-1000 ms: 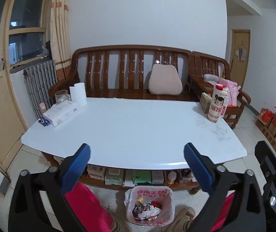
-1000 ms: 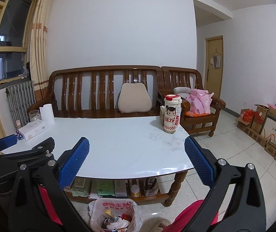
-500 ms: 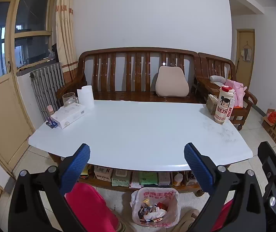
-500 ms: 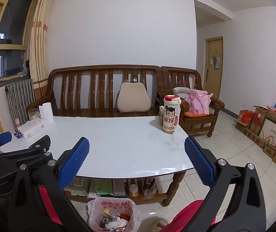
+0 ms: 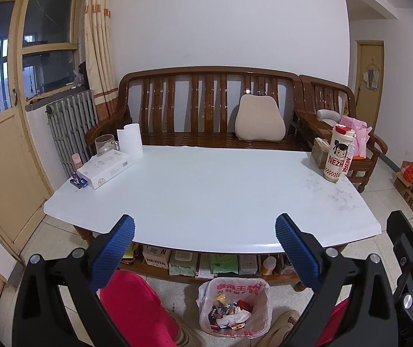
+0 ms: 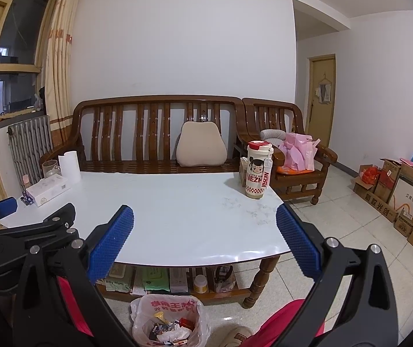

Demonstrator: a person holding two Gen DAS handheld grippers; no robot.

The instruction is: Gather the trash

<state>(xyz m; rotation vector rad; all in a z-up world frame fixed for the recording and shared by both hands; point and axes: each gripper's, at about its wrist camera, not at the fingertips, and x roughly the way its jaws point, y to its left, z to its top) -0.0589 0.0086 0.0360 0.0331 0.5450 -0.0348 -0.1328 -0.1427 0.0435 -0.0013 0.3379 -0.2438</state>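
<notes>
Trash bag (image 5: 235, 303) (image 6: 167, 322), a pink-printed plastic liner holding crumpled wrappers, stands on the tiled floor (image 6: 336, 248) just in front of the white bench (image 5: 206, 190) (image 6: 177, 211), below its near edge. Its lower part is cut off at the frame edge in the right wrist view, and the wrappers inside are too jumbled to tell apart. Under the bench, a low shelf (image 5: 206, 263) carries packets and boxes, partly hidden by the bench edge and the jaws.

Left gripper (image 5: 205, 248) hangs with its jaws wide and nothing between them; the bag lies below the gap between them, nearer the right jaw. Right gripper (image 6: 205, 243) likewise has its jaws spread wide and empty, and the bag sits below and toward its left jaw.

At the bench's left end rest a tissue box (image 5: 105, 167), a paper roll (image 5: 129, 140) and a glass mug (image 5: 105, 144); at its right end stands a cartoon-printed tumbler (image 5: 338, 157) (image 6: 258, 170). Behind the bench runs a wooden sofa (image 5: 206, 107) with a beige cushion (image 5: 260, 123). Pink-clad knees (image 5: 137, 309) of the person show at the bottom.
</notes>
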